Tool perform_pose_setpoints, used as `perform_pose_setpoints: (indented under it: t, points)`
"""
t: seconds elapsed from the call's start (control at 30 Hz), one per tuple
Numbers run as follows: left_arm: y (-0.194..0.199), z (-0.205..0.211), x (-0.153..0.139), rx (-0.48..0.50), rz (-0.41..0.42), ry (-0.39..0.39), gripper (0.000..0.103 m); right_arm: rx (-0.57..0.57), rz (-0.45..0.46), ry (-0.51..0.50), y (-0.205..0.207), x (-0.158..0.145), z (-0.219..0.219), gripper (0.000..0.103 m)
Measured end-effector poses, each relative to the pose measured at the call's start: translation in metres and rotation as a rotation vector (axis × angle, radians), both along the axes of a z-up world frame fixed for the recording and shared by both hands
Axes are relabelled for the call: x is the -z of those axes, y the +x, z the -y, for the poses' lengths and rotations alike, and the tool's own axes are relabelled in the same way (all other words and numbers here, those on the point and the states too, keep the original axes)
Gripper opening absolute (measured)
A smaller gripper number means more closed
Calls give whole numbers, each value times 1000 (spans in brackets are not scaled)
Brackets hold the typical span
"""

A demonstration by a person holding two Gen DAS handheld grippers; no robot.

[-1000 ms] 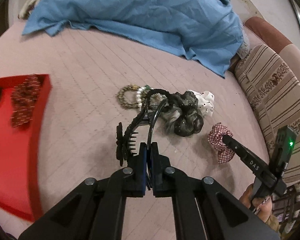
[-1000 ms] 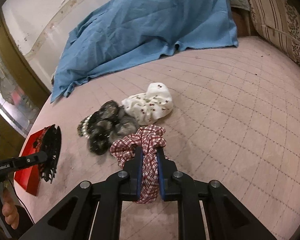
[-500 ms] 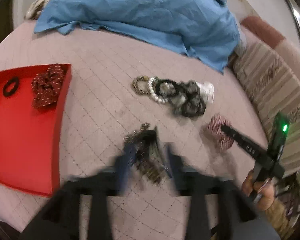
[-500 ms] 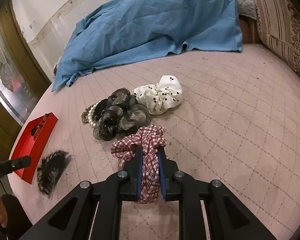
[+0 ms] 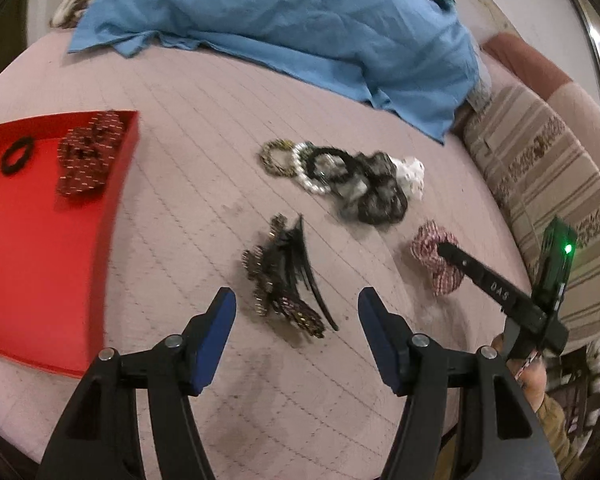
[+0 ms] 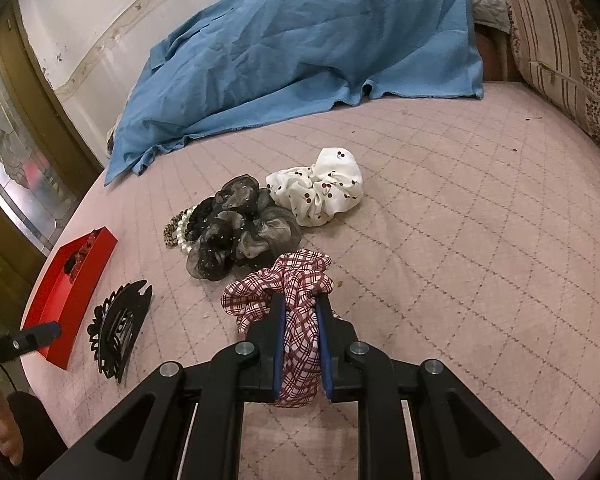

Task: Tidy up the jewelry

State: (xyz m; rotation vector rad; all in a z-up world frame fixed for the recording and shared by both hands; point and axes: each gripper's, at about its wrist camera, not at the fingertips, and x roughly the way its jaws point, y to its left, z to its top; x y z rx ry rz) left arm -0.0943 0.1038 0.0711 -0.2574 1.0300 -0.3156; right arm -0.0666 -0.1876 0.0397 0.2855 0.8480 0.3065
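Observation:
A black flower-edged hair clip lies loose on the pink quilted bed, just beyond my left gripper. That gripper's jaws are opening wide, and nothing touches the pads. My right gripper is shut on a red plaid scrunchie that rests on the bed. A red tray at the left holds a dark red dotted scrunchie and a black hair tie.
A pile sits mid-bed: a black sheer scrunchie, a white cherry-print scrunchie, a pearl bracelet and a leopard hair tie. A blue cloth covers the far side. A striped cushion borders the right.
My left gripper went from shut on the black hair clip to open. The clip dropped onto the bed. The right gripper stayed shut on the plaid scrunchie.

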Motion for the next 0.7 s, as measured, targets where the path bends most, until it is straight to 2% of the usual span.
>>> perform_pose_setpoints:
  t: [0.2,0.33,0.37,0.43,0.47,0.7]
  points:
    - [17,26,23,47,-53,50,63,-12,-6,10,2,1,0,17]
    - [26,35,31,31,-52,102,62,-31,-8,0,2,2,-5,17]
    - [28,35,33,16,-56,119,46,-37,-9,-3,2,3,-7,17]
    - [29,30,35,5,-62,120,31,-47,-7,-11,1,3,-9,16]
    - [29,27,34,-2,-56,110,28,-52,-4,-16,1,3,-10,16]
    - [10,6,8,-37,23,107,28,-89,2,-25,-11,2,-27,15]
